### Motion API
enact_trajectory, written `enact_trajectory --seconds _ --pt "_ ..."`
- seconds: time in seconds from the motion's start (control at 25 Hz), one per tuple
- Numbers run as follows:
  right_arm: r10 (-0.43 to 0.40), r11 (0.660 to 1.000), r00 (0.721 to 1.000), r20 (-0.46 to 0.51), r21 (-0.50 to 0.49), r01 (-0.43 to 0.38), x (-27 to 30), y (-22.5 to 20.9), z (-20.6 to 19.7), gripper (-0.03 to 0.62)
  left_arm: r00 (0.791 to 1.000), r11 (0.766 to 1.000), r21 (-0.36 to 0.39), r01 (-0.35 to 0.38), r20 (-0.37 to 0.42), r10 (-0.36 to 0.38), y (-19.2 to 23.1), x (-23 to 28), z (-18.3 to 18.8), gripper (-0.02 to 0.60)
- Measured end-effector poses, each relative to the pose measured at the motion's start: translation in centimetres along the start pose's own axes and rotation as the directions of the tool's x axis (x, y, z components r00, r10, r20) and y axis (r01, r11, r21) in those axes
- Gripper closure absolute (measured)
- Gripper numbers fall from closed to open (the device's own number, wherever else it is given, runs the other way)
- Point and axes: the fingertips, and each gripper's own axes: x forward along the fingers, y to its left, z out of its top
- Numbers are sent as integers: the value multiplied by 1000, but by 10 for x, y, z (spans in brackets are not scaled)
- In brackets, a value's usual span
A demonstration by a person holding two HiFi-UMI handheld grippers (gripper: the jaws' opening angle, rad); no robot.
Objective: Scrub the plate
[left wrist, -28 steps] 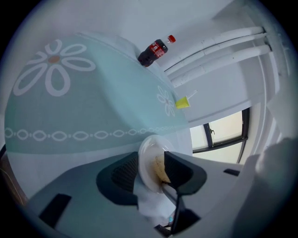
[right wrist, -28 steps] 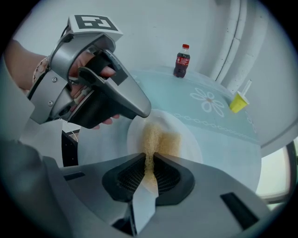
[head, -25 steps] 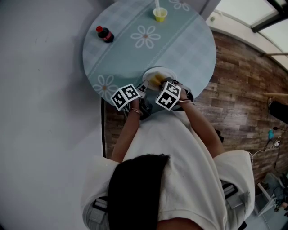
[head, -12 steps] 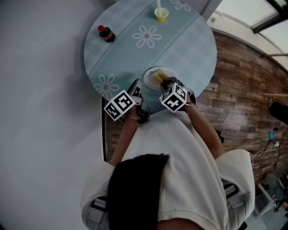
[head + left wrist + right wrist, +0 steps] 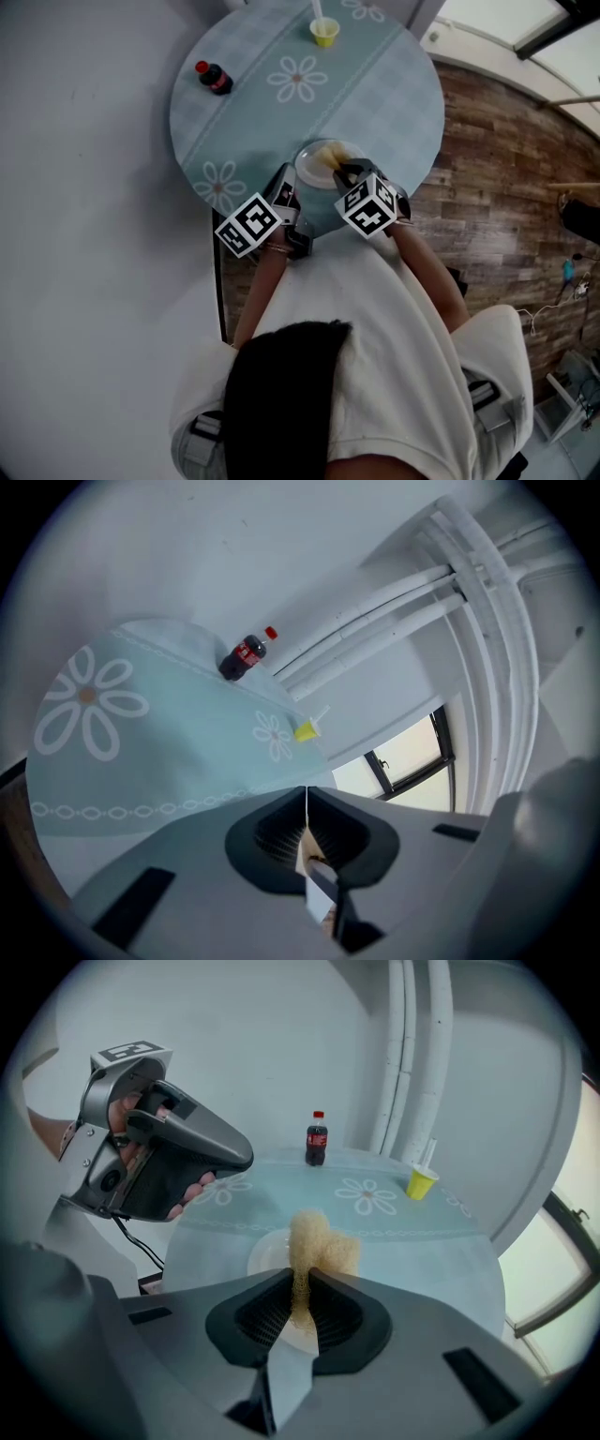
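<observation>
step: scrub | right tool (image 5: 302, 1283): pinching scourer (image 5: 322, 1244) | plate (image 5: 266, 1253): just ahead, beneath scourer | left tool (image 5: 307, 799): pressed together, empty | advice: press scourer flat, small circles

- One round counter (image 5: 394, 103) is carrying the goods.
- One plate (image 5: 309, 170) is lying there.
- One yellow sponge (image 5: 315, 1239) is showing.
- One cola bottle (image 5: 214, 77) is standing.
- One yellow cup (image 5: 324, 34) is standing, holding one straw (image 5: 428, 1154).
- Two tools are showing: left tool (image 5: 307, 795), right tool (image 5: 302, 1279).
</observation>
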Motion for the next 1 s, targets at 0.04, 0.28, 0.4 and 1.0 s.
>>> enact_trajectory --seconds 0.04,0.28,0.4,1.0 --pt "-3 1000 1000 10 7 3 -2 -1 3 531 1000 1000 18 3 3 -3 -3 0 1 568" --pt "-25 996 996 87 89 17 -18 -7 20 531 1000 993 116 -21 19 19 -11 -1 7 571" --pt "-27 991 992 121 137 10 -23 -9 26 531 997 969 238 -71 38 63 -15 -3 12 571" --pt "-112 934 967 230 355 24 -53 -40 22 531 994 798 593 -105 88 65 -52 2 14 571"
